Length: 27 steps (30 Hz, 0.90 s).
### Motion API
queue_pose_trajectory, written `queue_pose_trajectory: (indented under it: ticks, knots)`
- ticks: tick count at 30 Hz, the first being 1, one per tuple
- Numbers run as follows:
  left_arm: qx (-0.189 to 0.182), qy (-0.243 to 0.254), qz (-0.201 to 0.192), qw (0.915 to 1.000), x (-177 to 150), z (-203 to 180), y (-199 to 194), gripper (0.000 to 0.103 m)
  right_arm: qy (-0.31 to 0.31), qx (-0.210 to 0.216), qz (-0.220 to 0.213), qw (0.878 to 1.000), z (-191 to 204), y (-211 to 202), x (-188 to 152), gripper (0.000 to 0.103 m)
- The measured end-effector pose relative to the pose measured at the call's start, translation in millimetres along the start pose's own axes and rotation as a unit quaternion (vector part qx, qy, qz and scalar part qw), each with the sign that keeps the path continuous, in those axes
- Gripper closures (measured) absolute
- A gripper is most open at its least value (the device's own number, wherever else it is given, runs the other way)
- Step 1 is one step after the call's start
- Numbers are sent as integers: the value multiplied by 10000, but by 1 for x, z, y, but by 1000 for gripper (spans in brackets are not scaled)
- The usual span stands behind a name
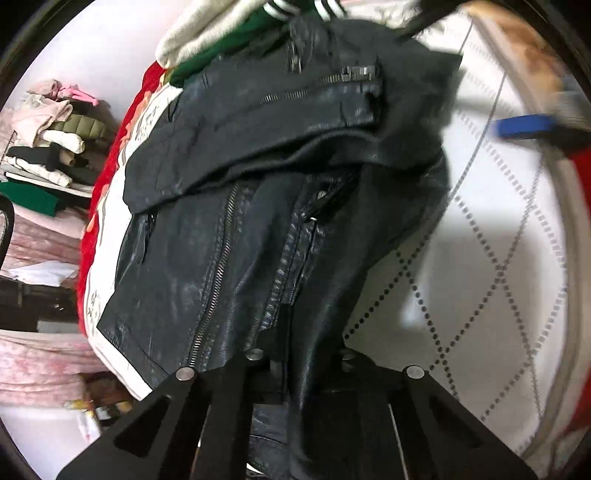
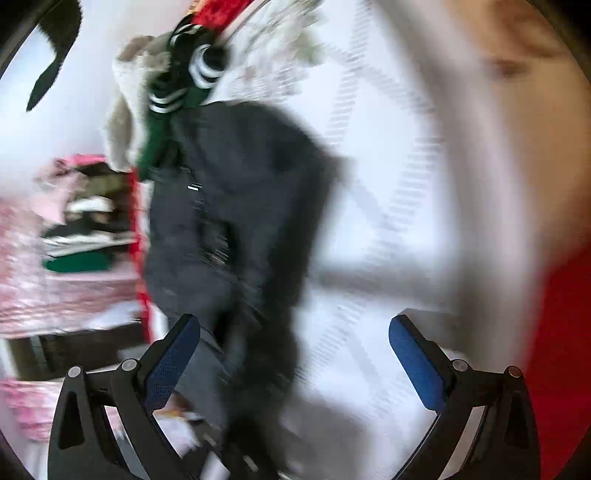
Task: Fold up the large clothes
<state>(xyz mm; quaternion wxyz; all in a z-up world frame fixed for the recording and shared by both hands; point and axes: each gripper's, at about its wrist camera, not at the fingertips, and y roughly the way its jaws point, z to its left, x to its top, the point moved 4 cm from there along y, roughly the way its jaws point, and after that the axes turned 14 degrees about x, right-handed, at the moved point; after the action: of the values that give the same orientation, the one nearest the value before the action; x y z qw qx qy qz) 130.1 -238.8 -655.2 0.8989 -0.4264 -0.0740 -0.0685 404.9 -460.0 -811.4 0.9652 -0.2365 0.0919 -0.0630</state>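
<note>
A black leather jacket with silver zippers lies partly folded on a white quilted bed, one sleeve laid across its top. My left gripper is shut on the jacket's lower edge; its fingertips are hidden in the leather. In the blurred right wrist view the jacket stretches away from my right gripper, which is open and empty just above it, blue pads wide apart. My right gripper also shows as a blue blur in the left wrist view.
A green jacket with striped cuffs and a cream garment lie beyond the leather jacket. A red and white blanket lies under its left side. Folded clothes are stacked on shelves at left.
</note>
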Motion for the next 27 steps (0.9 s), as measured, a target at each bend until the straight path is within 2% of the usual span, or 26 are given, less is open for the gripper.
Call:
queue_pose_trajectory:
  ticks: [1, 3, 4, 5, 6, 8, 11, 15, 18, 20, 23, 27]
  knots:
    - [-64, -31, -81, 9999, 1, 5, -4, 98, 104, 195, 28, 9998, 2, 15, 5, 0]
    - [-186, -93, -192, 9996, 1, 16, -13, 98, 177, 252, 7, 9995, 7, 36, 11, 1]
    - [-268, -143, -227, 9993, 3, 24, -15, 98, 176, 287, -25, 9994, 12, 52, 10, 8]
    - [-310, -178, -233, 9991, 4, 29, -14, 98, 158, 377, -28, 9992, 21, 69, 14, 58]
    - [-405, -230, -259, 9986, 6, 36, -16, 98, 209, 196, 54, 9996, 24, 75, 14, 70]
    - [-612, -322, -246, 9973, 15, 55, -11, 98, 321, 81, -48, 9994, 35, 81, 16, 76]
    - [-930, -463, -259, 9943, 18, 83, -11, 98, 134, -120, -196, 9996, 74, 79, 14, 79]
    - [-1426, -706, -259, 9869, 19, 134, -4, 98, -342, -468, -272, 9979, 145, 68, 1, 82]
    - [-1730, -938, -126, 9804, 20, 176, 8, 98, -706, -778, -210, 9942, 198, 76, -8, 83]
    - [-1877, -1099, 25, 9760, 20, 202, 26, 95, -894, -977, -81, 9912, 231, 101, -12, 83]
    - [-1918, -1360, 253, 9716, 20, 236, 64, 91, -1286, -1364, 170, 9821, 277, 163, -15, 84]
    - [-2008, -1885, 684, 9589, 14, 272, 127, 90, -1488, -1780, 509, 9714, 303, 248, -18, 83]
